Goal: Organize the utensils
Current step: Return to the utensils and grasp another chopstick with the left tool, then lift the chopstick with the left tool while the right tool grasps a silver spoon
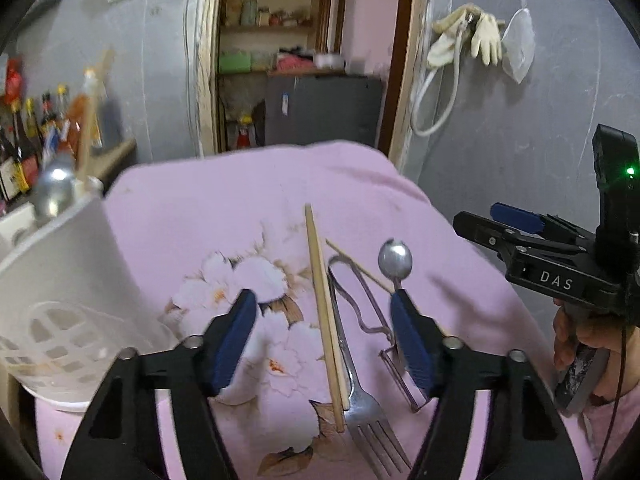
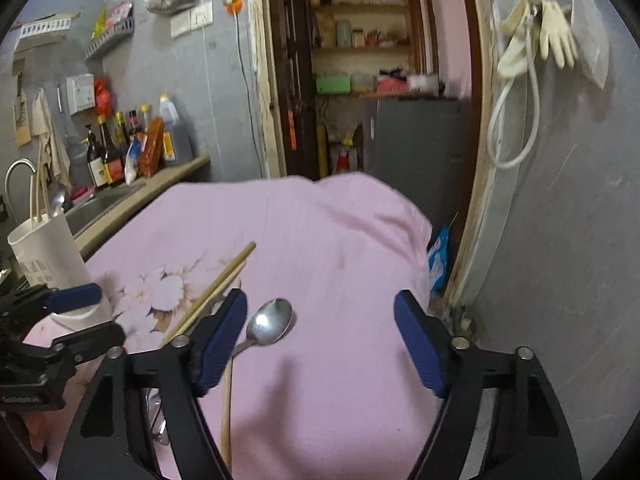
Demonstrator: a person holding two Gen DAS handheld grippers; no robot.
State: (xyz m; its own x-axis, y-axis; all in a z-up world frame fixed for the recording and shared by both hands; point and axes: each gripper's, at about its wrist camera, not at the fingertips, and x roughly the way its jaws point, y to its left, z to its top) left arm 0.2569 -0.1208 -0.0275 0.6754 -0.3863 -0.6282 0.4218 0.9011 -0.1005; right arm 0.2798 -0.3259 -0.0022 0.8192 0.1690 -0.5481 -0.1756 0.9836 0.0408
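i take the white utensil holder [image 1: 60,280] as my landmark; it stands upright at the left edge of the pink flowered cloth [image 1: 240,208], already carrying a spoon and sticks, so i judge it is where everything loose should end up.

to the right of the holder, near the middle of the cloth, lie the paired chopsticks [image 1: 324,320], with a fork [image 1: 360,400] just beside them, tines toward me. further from the holder sits a wire-framed peeler [image 1: 384,336], crossed by a thin single stick [image 1: 356,264], and farthest out a metal spoon [image 1: 395,260], bowl up. they lie flat and roughly parallel, easy to pick one by one.

my left gripper [image 1: 324,320] hangs over the chopsticks and fork, jaws partway wide, nothing pinched; that straddle suits a grab of the pair. my right gripper [image 2: 320,320], on the side away from the holder, is also parted and empty, with the spoon [image 2: 270,322] just inside its left finger.
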